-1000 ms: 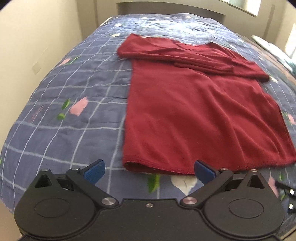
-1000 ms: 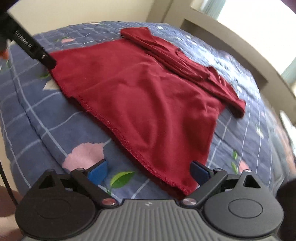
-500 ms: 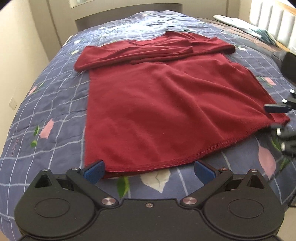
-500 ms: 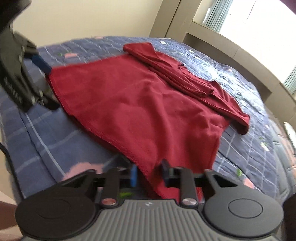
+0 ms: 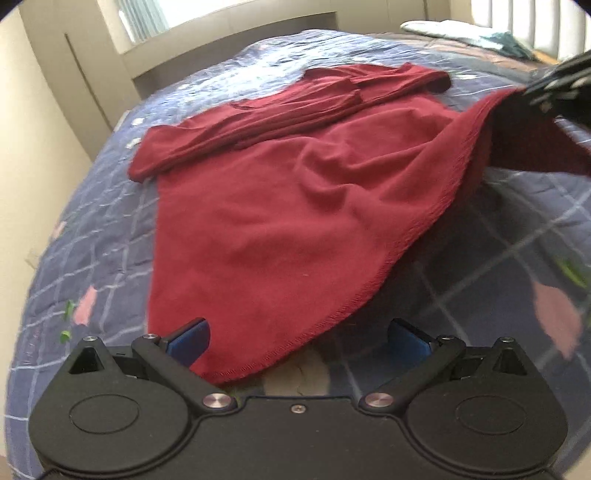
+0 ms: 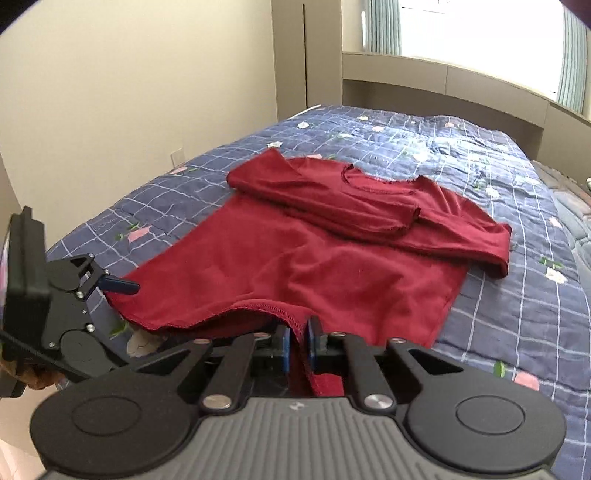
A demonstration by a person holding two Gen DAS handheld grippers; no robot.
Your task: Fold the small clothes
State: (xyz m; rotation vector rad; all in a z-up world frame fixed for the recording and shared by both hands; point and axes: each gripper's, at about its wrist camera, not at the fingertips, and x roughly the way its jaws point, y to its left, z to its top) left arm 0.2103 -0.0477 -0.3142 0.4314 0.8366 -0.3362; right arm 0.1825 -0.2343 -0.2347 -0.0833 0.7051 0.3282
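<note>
A dark red long-sleeved shirt (image 5: 280, 221) lies on the bed with both sleeves folded across its chest; it also shows in the right wrist view (image 6: 332, 258). My right gripper (image 6: 298, 341) is shut on the shirt's bottom hem at its right corner and lifts it off the bed; it shows blurred at the top right of the left wrist view (image 5: 557, 88). My left gripper (image 5: 297, 338) is open, its jaws straddling the shirt's bottom left corner, which lies over the left finger. It shows at the left of the right wrist view (image 6: 118, 286).
The bed has a blue checked quilt (image 6: 517, 295) with pink flowers. A cream wall (image 6: 129, 92) runs along the bed's left side. A window ledge (image 6: 443, 81) is behind the bed. A pale folded item (image 5: 443, 27) lies at the far right.
My right gripper has shut on the hem's right corner and raised it. My left gripper has moved in over the bottom left corner, still open.
</note>
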